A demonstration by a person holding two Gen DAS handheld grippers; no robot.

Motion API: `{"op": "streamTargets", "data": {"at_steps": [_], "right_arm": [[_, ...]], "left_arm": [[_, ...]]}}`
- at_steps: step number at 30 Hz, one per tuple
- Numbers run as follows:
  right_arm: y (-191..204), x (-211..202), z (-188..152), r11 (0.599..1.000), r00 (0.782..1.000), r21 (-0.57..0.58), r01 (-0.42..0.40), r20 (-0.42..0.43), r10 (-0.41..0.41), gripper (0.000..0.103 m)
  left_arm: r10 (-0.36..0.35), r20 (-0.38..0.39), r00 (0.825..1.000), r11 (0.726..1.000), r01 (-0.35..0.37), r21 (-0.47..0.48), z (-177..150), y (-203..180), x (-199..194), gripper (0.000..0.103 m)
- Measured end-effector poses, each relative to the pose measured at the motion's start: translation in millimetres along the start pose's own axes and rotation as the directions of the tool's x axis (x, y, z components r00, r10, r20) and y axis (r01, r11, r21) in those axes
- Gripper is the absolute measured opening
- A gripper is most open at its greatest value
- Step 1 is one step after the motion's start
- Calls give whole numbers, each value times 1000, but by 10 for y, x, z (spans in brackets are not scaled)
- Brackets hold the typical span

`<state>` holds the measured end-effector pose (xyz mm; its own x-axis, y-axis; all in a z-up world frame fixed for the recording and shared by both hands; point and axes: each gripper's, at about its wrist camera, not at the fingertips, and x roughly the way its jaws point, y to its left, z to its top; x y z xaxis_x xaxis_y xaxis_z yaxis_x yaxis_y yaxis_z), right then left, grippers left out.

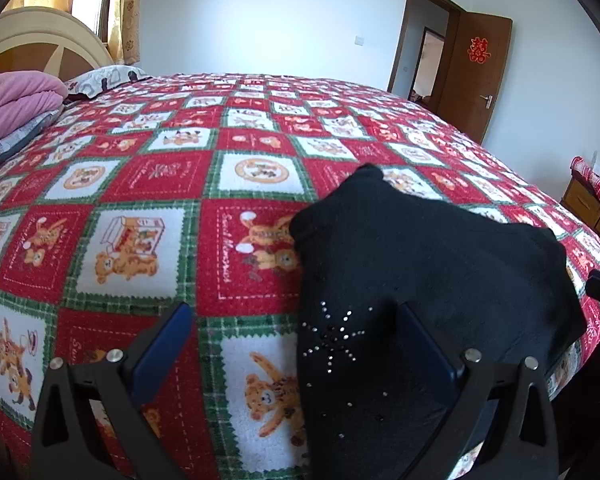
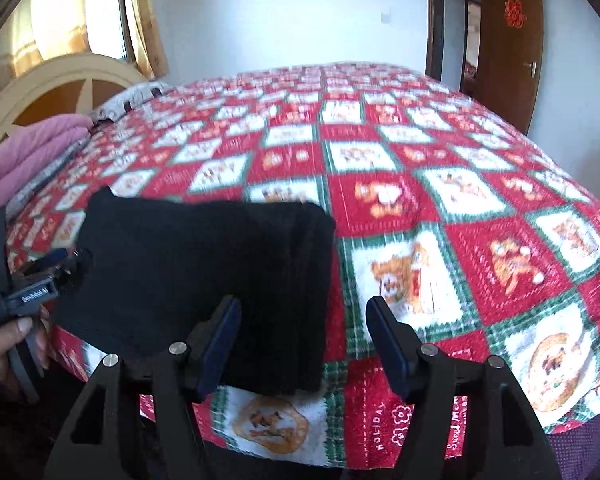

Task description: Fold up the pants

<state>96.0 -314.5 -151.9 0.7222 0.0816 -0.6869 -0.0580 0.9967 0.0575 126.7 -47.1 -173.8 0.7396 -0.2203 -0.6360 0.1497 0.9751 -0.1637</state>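
The black pants (image 1: 420, 280) lie folded in a compact bundle on the bed near its front edge, with a rhinestone star pattern on top. In the right wrist view the pants (image 2: 204, 280) form a squarish black stack. My left gripper (image 1: 296, 320) is open and empty, its right finger over the pants' left part, its left finger over the blanket. My right gripper (image 2: 304, 316) is open and empty, its left finger over the pants' right edge. The left gripper (image 2: 40, 276) also shows at the left of the right wrist view, held by a hand.
A red, green and white patchwork bear blanket (image 1: 148, 184) covers the bed. Folded pink bedding (image 1: 16, 100) and a pillow (image 1: 104, 78) lie at the headboard end. A brown door (image 1: 476, 76) stands open behind. A wooden cabinet (image 1: 592, 208) stands at the right.
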Motion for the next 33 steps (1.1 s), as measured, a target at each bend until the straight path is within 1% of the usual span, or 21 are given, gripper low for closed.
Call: {"op": "streamTargets", "data": {"at_steps": [2, 6, 9, 11, 13, 15, 19, 21, 23, 26, 28, 31, 33], "right_arm": [[57, -63, 27, 1000, 1000, -17, -6, 22, 6, 65], [122, -76, 33, 1000, 999, -27, -13, 34, 14, 65], [131, -20, 40, 1000, 1000, -26, -7, 26, 8, 66], [99, 46, 59, 1000, 999, -10, -9, 32, 9, 67], [54, 168, 100, 1000, 1000, 19, -15, 20, 14, 67], [49, 292, 150, 999, 999, 30, -43, 3, 43, 67], [152, 459, 232, 1000, 1000, -8, -28, -10, 28, 67], [163, 567, 233, 1000, 999, -29, 8, -33, -9, 67], [89, 675, 215, 1000, 998, -7, 4, -59, -4, 68], [-32, 712, 223, 999, 997, 30, -23, -78, 25, 69], [-109, 711, 214, 996, 994, 71, -54, -88, 60, 69], [-129, 663, 184, 995, 995, 75, -61, -70, 66, 69], [-108, 634, 170, 997, 997, 66, -46, -65, 51, 69]], "left_arm": [[4, 9, 1000, 1000, -4, 3, 8, -10, -26, 103], [6, 43, 999, 1000, -6, 18, 38, -38, -108, 103], [14, 62, 998, 999, -16, 29, 54, -39, -121, 103], [23, 47, 999, 999, -24, 30, 50, -22, -73, 103], [30, 26, 999, 999, -31, 28, 34, -3, -5, 103], [35, 17, 999, 999, -35, 28, 15, 3, 20, 103], [40, 12, 999, 998, -40, 40, 1, -11, 52, 103], [38, 9, 999, 998, -38, 43, -9, -22, 74, 103], [34, 6, 999, 998, -34, 43, -15, -31, 87, 103], [25, 4, 1000, 999, -25, 40, -8, -36, 93, 103], [14, -1, 1000, 999, -14, 41, 6, -56, 93, 103], [16, 4, 1000, 998, -17, 67, 12, -119, 92, 103], [-4, 0, 1000, 998, 4, 65, 28, -150, 104, 103]]}}
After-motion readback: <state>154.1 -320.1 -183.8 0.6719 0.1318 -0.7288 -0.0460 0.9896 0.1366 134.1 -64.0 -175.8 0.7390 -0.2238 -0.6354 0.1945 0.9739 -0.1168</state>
